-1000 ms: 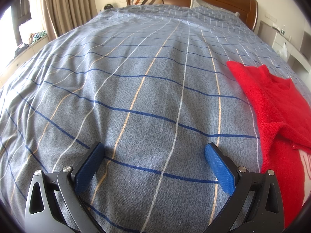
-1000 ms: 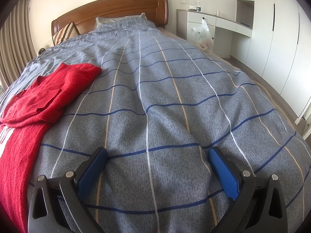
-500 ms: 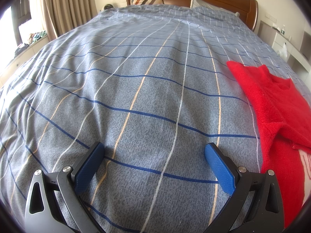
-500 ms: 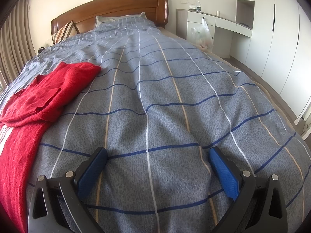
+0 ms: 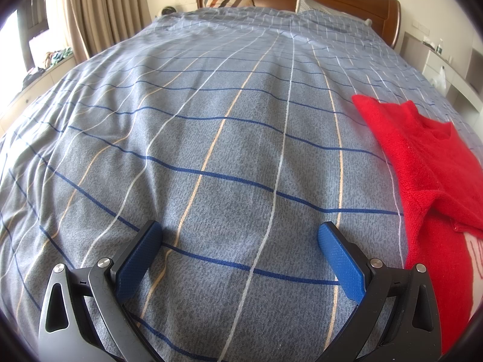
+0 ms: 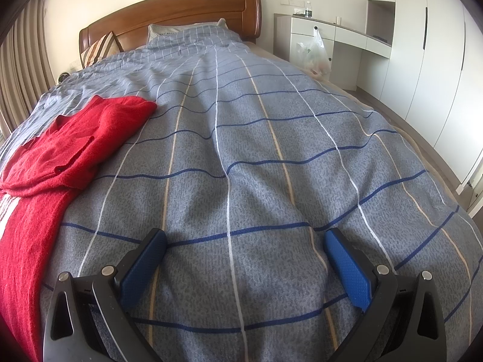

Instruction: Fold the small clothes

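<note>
A red knit sweater (image 5: 422, 163) lies spread on the bed at the right edge of the left wrist view, with a sleeve folded across its body. It also shows at the left edge of the right wrist view (image 6: 69, 150). My left gripper (image 5: 240, 233) is open and empty, low over bare bedspread to the left of the sweater. My right gripper (image 6: 245, 238) is open and empty, low over bare bedspread to the right of the sweater. Neither gripper touches the sweater.
The blue-grey checked bedspread (image 5: 211, 120) covers the whole bed. A wooden headboard (image 6: 181, 12) with pillows stands at the far end. Curtains (image 5: 99, 9) hang to the left. A white desk (image 6: 332, 33) with a plastic bag (image 6: 314, 51) and wardrobes stand to the right.
</note>
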### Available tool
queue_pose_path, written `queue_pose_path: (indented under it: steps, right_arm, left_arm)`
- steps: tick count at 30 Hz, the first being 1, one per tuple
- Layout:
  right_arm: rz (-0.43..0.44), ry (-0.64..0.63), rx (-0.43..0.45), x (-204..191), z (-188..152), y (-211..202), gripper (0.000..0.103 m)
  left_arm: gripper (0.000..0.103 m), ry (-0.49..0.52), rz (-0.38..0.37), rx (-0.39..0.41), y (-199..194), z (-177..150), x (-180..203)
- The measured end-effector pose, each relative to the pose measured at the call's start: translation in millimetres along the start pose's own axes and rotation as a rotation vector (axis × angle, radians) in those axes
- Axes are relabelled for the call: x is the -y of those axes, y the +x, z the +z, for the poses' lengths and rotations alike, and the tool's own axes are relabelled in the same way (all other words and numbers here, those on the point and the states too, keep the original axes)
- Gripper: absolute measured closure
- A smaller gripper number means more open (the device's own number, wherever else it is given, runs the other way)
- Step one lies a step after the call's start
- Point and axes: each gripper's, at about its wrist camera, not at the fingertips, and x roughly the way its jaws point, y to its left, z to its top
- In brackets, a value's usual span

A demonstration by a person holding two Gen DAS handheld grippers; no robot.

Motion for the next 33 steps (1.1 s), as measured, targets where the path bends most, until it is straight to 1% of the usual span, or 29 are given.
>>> queue_pose_path:
  steps: [7,33]
  right_arm:
    - [-0.009,-0.004,-0.001,2.9,-0.2,2.3,0.001]
    - [-0.045,-0.014,-0.008,-6.1,-2.7,0.1,0.001]
  left_arm:
    - [0.000,0.000,0.000,0.000,0.0,0.0,0.0]
    - [0.000,0.000,0.000,0.000,0.2,0.1,0.1]
